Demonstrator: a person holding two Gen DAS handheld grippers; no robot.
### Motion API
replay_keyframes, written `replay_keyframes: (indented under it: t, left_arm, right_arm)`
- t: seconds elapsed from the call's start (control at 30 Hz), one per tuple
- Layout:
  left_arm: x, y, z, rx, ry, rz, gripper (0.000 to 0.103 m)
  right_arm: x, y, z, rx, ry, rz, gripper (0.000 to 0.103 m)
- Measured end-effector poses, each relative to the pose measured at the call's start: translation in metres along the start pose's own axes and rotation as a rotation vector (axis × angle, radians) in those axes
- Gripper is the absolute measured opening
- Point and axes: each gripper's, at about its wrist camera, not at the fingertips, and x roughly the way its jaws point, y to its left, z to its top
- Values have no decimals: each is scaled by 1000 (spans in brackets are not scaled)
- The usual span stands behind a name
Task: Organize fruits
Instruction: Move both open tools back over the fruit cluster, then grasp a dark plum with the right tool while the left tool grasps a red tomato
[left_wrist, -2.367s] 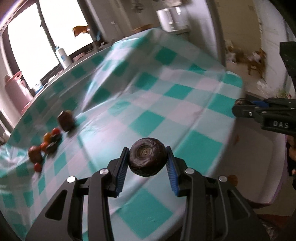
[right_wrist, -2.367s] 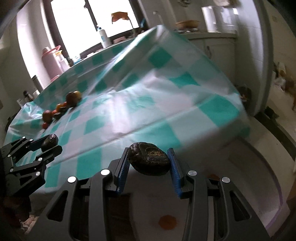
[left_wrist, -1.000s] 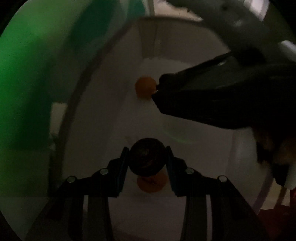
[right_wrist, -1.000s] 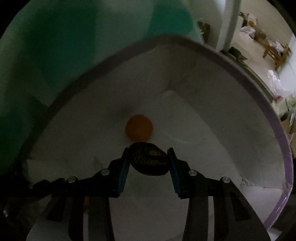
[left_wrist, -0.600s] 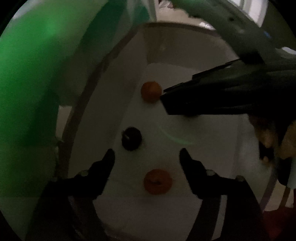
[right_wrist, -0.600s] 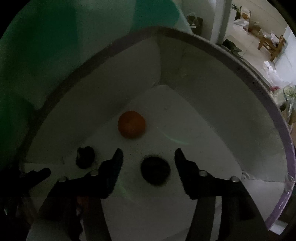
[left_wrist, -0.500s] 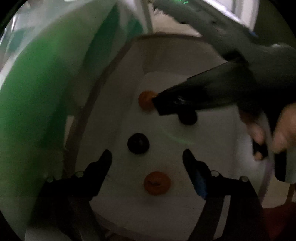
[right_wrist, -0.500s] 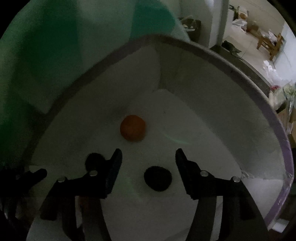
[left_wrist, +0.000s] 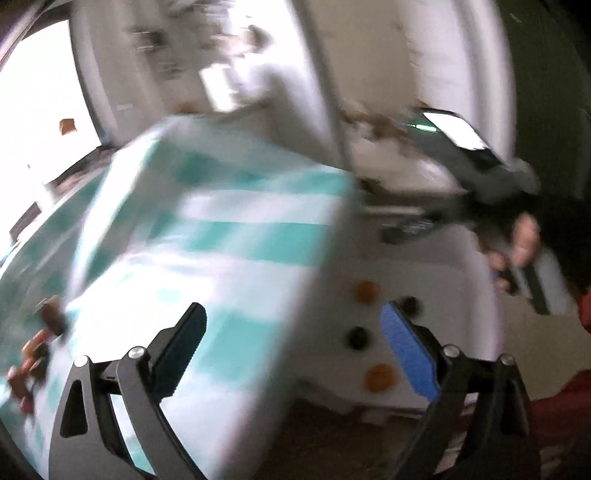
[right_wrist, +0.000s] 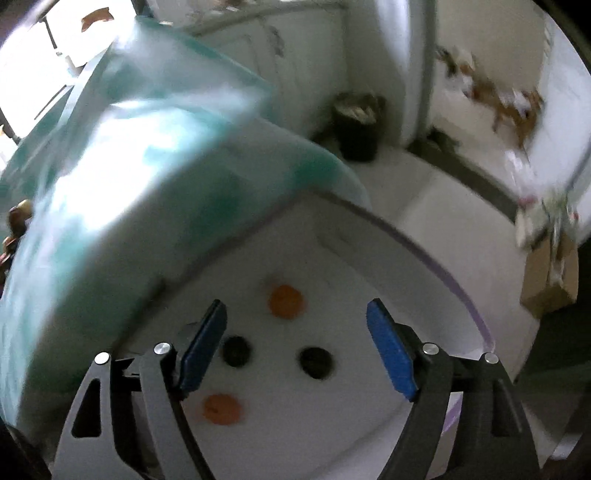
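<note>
Between the fingers of the right gripper (right_wrist: 295, 343), which stand wide apart with nothing held, the floor of a white bin (right_wrist: 424, 258) shows below; the jaws have just been opening, and no fruit sits between the pads. The left gripper (left_wrist: 291, 347) is likewise spread and empty, its jaws having just been opening too, and it looks across the edge of a table under a teal-checked cloth (left_wrist: 229, 236). Four fruits lie loose in the bin: two dark round ones (right_wrist: 236, 350) (right_wrist: 314, 362) side by side, and two orange ones (right_wrist: 285, 301) (right_wrist: 221, 409), one beyond them and one nearer. This reads as the drop-off step just finished, both hands free above the bin. More fruit is left in a small cluster (left_wrist: 33, 354) at the far left of the cloth, too blurred to count, so the task seems partway done. The next move probably calls for carrying both open grippers back over the table to that cluster and closing each on one piece. A person's hand (left_wrist: 517, 240) grips the right tool's handle.
</note>
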Motion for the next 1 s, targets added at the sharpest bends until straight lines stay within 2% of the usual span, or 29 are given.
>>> replay_keyframes:
  t: [0.07,0.17,0.23,0.4,0.47,0.57,0.6,0.7,0.83,1.0]
  left_arm:
    - [-20,52,-10,-122,-23,98,101]
    - [-46,121,-33,-279,-19,209,101]
    - [-58,171,-52,-389,-4,302,101]
    - [-88,268,-104,-581,47,502,101]
    - [-102,308,-132,-686,67,589,101]
    - [-128,351,-168,-843,61,668,101]
    - [-134,360,-175,-878,56,684,101]
    - [-153,386,-207,-1026,32,736,101]
    - [-162,398,-232,-1169,16,727,101]
    - [-173,393,-233,-1179,-9,747,101]
  right_arm:
    - [-16,33,11,-66,-59,49,82]
    - [-43,112,15,-230,-150,194,86]
    - [-49,159,15,-328,-164,254,87]
    - [-36,287,-2,-552,-92,383,87]
    - [-26,327,-2,-600,-59,403,87]
    - [-9,388,-5,-662,-6,426,87]
    - [-2,417,-3,-677,14,425,86]
    - [20,463,5,-689,35,432,86]
    - [48,520,17,-706,49,419,86]
    - [79,573,24,-734,61,379,80]
